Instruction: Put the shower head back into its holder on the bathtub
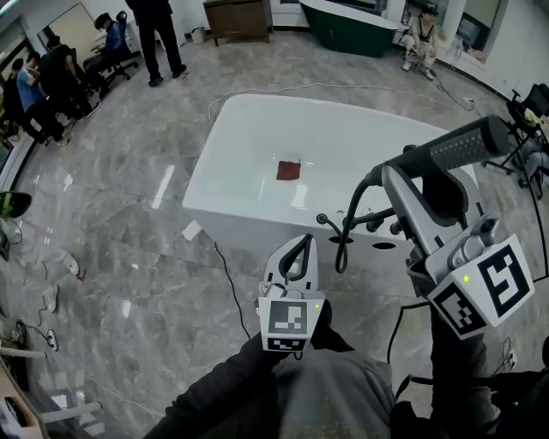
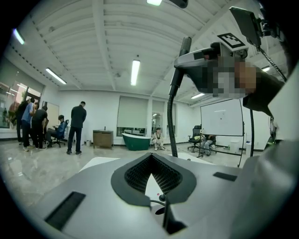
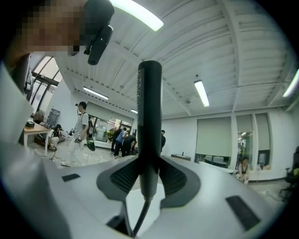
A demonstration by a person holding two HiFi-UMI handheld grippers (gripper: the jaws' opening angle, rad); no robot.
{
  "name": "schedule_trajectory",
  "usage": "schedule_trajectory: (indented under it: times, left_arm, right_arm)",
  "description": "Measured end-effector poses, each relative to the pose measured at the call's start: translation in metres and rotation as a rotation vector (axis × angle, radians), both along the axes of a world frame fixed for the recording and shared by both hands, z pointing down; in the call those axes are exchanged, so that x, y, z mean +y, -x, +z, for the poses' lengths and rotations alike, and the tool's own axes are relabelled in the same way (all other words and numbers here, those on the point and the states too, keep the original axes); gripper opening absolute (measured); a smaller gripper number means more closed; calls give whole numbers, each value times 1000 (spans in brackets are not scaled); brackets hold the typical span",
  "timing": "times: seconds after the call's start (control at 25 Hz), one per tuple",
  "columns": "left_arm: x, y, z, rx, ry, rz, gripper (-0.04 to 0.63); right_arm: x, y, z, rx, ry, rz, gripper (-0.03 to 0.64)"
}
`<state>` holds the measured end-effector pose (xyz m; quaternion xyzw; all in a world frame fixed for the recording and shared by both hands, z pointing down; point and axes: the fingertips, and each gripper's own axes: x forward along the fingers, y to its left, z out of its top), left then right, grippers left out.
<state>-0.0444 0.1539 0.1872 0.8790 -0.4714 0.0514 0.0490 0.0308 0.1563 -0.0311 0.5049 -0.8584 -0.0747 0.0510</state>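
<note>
My right gripper (image 1: 433,176) is shut on the dark shower head (image 1: 459,146) and holds it raised over the near right end of the white bathtub (image 1: 249,129). In the right gripper view the handle (image 3: 149,121) stands upright between the pads (image 3: 175,179). Its black hose (image 1: 345,244) hangs down to the dark tap fittings (image 1: 373,225) on the tub's near rim. A red cloth (image 1: 288,170) lies inside the tub. My left gripper (image 1: 296,244) hovers shut and empty in front of the tub, left of the hose; its pads (image 2: 135,175) meet at the tips. The hose (image 2: 172,116) also shows in the left gripper view.
A cable (image 1: 230,287) and a white sheet (image 1: 190,230) lie on the marble floor left of the tub. Several people (image 1: 51,73) are at the far left, one stands at the back (image 1: 159,39). A green tub (image 1: 347,26) and a seated person (image 1: 420,39) are behind.
</note>
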Motion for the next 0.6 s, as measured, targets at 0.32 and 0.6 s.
schedule_trajectory:
  times: [0.32, 0.6]
  left_arm:
    - [-51, -28, -39, 18, -72, -34, 3]
    - [-63, -29, -21, 57, -112, -81, 3]
  right_arm:
    - [-45, -14, -92, -28, -141, -110, 140]
    - [-41, -6, -145, -26, -260, -198, 140]
